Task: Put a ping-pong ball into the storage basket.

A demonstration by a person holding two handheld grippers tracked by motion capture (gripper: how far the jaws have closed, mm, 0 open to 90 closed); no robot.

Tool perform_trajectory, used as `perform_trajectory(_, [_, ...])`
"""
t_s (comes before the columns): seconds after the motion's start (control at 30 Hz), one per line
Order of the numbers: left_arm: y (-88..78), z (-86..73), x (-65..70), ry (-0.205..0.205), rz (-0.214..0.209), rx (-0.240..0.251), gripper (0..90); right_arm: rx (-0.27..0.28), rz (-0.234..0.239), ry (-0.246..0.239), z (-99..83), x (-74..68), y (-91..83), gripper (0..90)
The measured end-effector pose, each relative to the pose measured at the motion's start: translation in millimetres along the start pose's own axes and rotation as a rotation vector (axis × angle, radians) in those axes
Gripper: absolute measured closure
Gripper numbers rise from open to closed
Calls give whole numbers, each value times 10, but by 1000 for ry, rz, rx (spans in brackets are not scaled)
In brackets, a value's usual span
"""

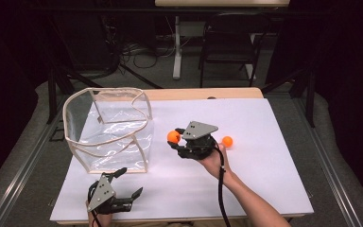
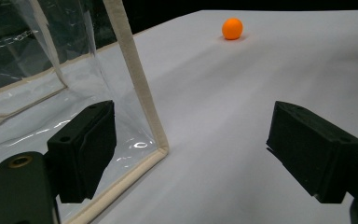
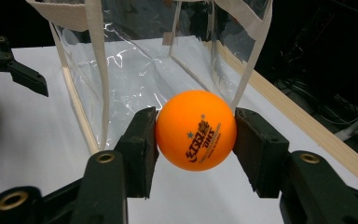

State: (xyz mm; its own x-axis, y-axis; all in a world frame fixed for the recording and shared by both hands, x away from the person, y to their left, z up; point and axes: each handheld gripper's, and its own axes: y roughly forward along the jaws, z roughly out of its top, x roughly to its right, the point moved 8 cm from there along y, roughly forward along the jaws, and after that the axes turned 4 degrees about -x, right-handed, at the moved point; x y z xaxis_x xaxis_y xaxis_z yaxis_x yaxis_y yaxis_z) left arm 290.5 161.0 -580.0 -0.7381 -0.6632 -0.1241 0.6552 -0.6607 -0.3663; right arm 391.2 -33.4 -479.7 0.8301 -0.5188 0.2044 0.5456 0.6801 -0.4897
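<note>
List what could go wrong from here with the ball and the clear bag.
The right claw pinches the round orange ball only at its sides; it could squirt out and roll off the table.

The clear bag is soft and unheld, since the left claw stands open beside it; a knock could collapse it.

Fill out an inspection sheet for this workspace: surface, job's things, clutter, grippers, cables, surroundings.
Surface: white table top, wooden strip along its far edge.
Job's things: held orange ball; second orange ball loose on the table; clear bag standing open at the left.
Clutter: nothing seen.
Grippers: right gripper shut on the held ball, facing the bag; left gripper open, nothing between its jaws, by the bag's near corner.
Cables: black cable trails along the right forearm.
Surroundings: dark room, chair and floor wiring beyond the table.
</note>
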Motion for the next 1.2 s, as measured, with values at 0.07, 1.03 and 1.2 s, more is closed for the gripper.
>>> perform_trajectory(0.07, [0, -1, -1, 0, 0, -1, 157, -1, 1, -2, 12, 6, 2, 508])
perform_trajectory(1.03, [-6, 0, 1, 0, 1, 2, 157, 0, -5, -15, 252, 117, -31, 508])
perform_trajectory(1.2, [-5, 0, 2, 0, 1, 2, 157, -3, -7, -23, 288, 124, -32, 508])
